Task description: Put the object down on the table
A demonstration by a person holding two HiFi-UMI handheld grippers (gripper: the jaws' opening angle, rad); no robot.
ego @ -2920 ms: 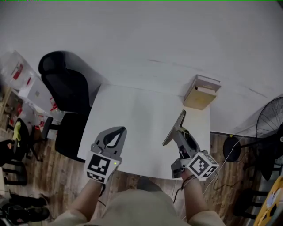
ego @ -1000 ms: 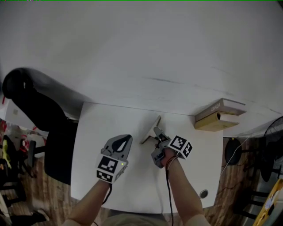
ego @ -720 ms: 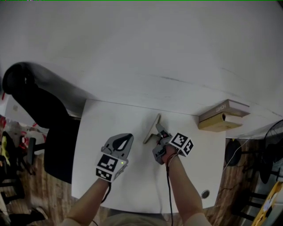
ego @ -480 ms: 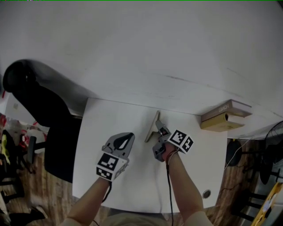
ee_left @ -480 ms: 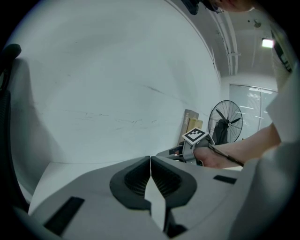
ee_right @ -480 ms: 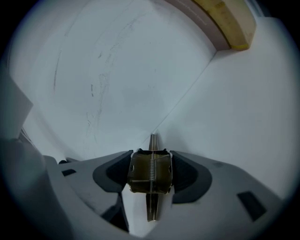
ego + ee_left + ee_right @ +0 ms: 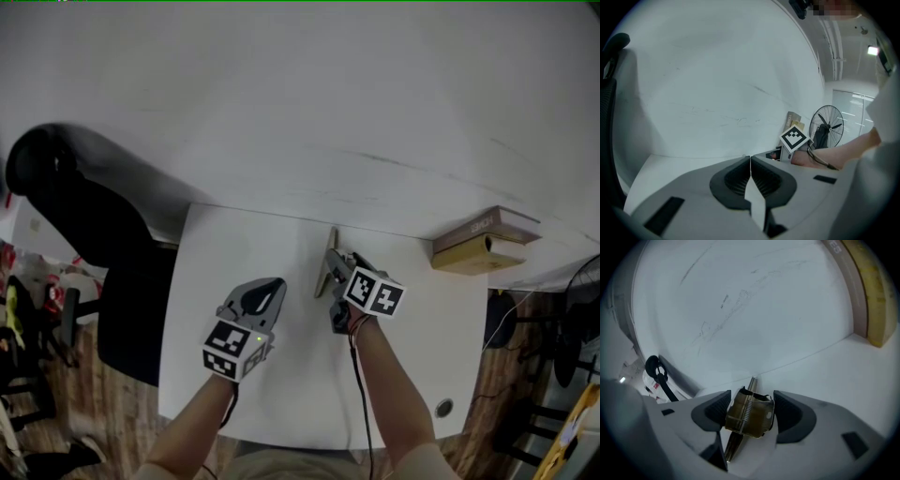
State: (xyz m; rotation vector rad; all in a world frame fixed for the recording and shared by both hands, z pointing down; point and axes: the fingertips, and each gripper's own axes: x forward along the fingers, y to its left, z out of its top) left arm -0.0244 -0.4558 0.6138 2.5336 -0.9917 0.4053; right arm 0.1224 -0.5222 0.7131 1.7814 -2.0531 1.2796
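Table: white table [image 7: 234,375], its far edge against a white wall [image 7: 300,94].
Task object: clipboard [image 7: 327,262], seen edge-on in the head view as a thin slanted board, its lower edge at the tabletop near the table's far edge, about mid-width. I cannot tell whether it rests fully on the surface.
Right gripper: right gripper [image 7: 752,401] sits at the board's near end. Its jaws are opening, with the brass-coloured spring clip [image 7: 750,417] of the clipboard between the 2 pads. The pads stand just beside the clip's sides and do not visibly squeeze it.
Left gripper: left gripper [image 7: 750,161] has its jaws closed together with nothing between them. In the head view it hovers over the table just left of the clipboard, apart from it.
Books: 2 stacked books [image 7: 486,239] at the table's far right corner, well apart from the clipboard. The right gripper view shows them at its upper right.
Chair: black office chair [image 7: 66,234] off the table's left side.
Fan: standing fan [image 7: 826,125] on the floor beyond the table's right end.
Small item: 1 round dark disc [image 7: 443,408] near the table's near right corner. What it is cannot be told.
Cable: thin cable [image 7: 361,394] runs along the right forearm back from the gripper.
In the way: the wall stands just behind the board's far end, and the left gripper is the nearest thing at its side.
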